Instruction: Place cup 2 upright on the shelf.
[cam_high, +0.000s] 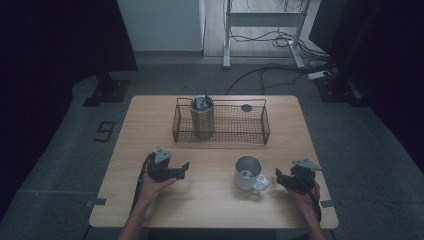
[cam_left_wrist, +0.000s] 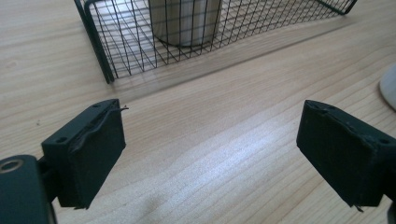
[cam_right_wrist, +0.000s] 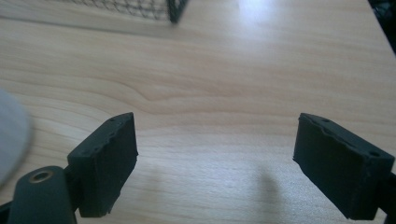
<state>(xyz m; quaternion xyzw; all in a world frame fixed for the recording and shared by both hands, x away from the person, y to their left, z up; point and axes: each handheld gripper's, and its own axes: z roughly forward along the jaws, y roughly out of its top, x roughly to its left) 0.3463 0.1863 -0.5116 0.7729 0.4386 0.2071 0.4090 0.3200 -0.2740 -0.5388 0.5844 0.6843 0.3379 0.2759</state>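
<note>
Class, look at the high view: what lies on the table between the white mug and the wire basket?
Nothing: between white mug and wire basket, the high view shows bare wooden table.

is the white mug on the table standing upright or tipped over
Upright. The white mug stands on its base on the table, open mouth up, handle toward the right gripper.

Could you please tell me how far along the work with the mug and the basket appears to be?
Looks done: a steel tumbler stands inside the black wire basket. In hand: nothing; the left gripper and right gripper are open and empty. Left: the white mug sits ungrasped beside the right gripper; presumably it goes next.
</note>
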